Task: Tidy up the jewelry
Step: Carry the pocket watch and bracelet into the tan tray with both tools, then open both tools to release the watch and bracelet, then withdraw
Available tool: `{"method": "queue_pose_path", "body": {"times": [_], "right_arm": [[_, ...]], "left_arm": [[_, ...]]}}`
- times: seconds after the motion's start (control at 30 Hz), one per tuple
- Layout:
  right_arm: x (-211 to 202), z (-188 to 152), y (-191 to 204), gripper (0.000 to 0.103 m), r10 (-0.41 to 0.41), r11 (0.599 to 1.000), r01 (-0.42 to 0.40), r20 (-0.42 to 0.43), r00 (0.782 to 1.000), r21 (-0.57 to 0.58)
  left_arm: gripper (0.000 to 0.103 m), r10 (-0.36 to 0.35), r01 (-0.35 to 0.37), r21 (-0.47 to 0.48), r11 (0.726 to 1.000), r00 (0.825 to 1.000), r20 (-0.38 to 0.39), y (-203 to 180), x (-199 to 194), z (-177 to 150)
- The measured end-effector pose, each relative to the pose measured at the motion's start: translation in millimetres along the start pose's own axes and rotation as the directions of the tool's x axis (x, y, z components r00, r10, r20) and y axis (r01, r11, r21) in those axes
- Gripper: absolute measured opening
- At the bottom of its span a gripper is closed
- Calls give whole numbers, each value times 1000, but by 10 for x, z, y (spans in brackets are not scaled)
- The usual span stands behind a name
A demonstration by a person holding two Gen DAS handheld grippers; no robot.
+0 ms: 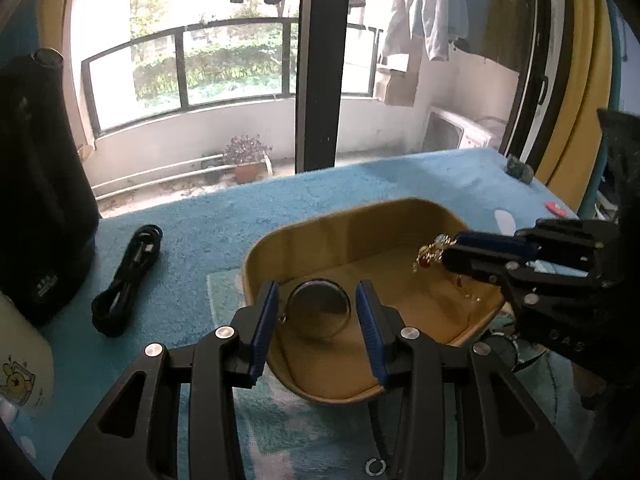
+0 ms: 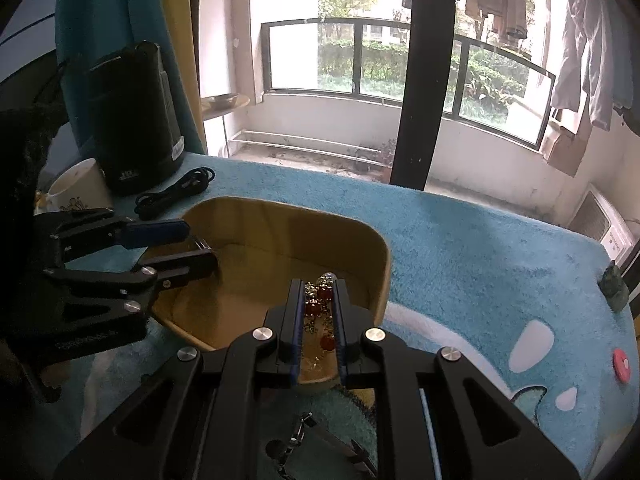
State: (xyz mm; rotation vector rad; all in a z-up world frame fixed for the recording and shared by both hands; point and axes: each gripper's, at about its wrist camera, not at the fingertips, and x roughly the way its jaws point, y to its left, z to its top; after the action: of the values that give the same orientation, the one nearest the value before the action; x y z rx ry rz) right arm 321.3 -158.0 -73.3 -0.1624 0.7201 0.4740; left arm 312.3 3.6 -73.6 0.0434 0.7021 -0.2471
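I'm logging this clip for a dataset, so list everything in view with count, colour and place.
tray: one, tan, middle of the blanket
round tin: one, silvery, in the tray between the left fingers
bracelet: one, gold with red beads, clamped over the tray
blanket: one, blue, covering the table
kettle: one, black, far left
cable: one, black, beside the kettle
mug: one, cream, by the kettle
left gripper: black with blue pads, around the tin
right gripper: black, shut on the bracelet

A tray (image 1: 336,216) sits on the blanket (image 1: 360,180), a round tin (image 1: 319,309) inside, cable (image 1: 130,276) and kettle (image 1: 40,184) to its left
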Motion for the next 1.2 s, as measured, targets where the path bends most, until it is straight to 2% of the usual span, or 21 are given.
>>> {"method": "queue_pose_path", "body": {"times": [0.47,0.53,0.6,0.63,0.67,0.7,0.97,1.2], "right_arm": [[-8,48,-9,15,5,999,-4,-8,1000,33],[-19,56,-23,22,13,999,-12,-5,1000,40],[-50,65,-28,47,18,999,-18,4,1000,47],[-61,75,-10,54,16,999,-16,11,1000,48],[-96,81,-5,66,9,999,-11,23,1000,49],[-120,84,-2,70,7,999,-9,31,999,49],[-347,137,40,73,-7,999,3,71,997,51],[-600,140,69,76,-13,998,7,107,994,57]], "left_arm": [[43,18,-17,-27,1000,999,42,4,-180,70],[43,22,-21,-31,999,999,49,8,-214,75],[46,21,-19,-38,999,998,58,14,-256,88],[50,20,-17,-44,999,998,65,20,-282,92],[54,20,-16,-49,999,997,72,24,-309,95],[55,20,-16,-53,998,997,81,25,-347,101],[60,47,-35,-75,997,985,164,23,-689,145],[61,57,-39,-92,995,977,206,21,-970,171]]}}
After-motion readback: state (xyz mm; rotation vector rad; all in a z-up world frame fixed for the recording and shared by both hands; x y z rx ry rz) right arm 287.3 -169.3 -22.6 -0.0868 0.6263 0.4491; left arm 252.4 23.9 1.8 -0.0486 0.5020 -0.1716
